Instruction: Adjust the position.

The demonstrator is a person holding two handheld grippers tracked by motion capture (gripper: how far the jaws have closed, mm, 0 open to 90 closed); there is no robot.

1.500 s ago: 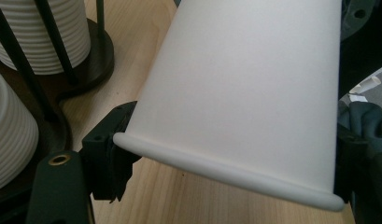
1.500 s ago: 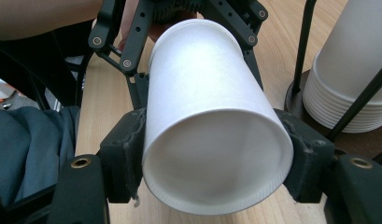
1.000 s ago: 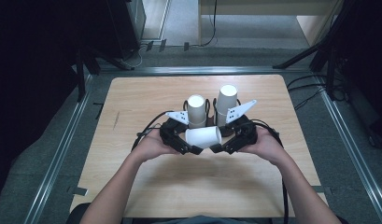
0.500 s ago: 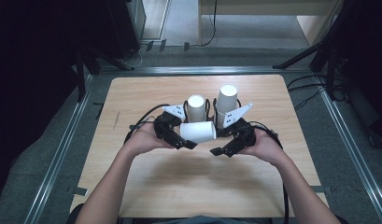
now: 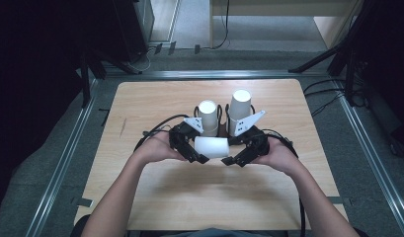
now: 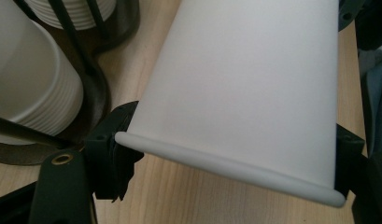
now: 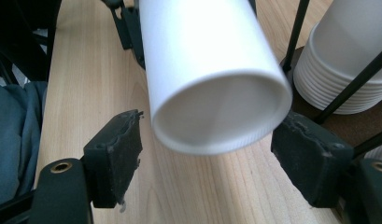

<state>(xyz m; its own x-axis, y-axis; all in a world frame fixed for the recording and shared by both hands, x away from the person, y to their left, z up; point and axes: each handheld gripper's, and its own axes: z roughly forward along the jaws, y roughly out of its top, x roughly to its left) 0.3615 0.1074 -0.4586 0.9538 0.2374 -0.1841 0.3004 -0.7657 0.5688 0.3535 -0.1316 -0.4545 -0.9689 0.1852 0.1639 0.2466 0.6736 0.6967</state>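
One white cup (image 5: 213, 146) lies sideways, clamped in the left tool (image 5: 198, 155).

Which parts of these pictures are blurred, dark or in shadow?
High view: the table is evenly lit, the floor to the left lies in darkness, and the arms cast soft shadows on the wood. Left gripper view: the cup is sharp and shades the table under its rim. Right gripper view: the cup's base is blurred, and the fingers are sharp.
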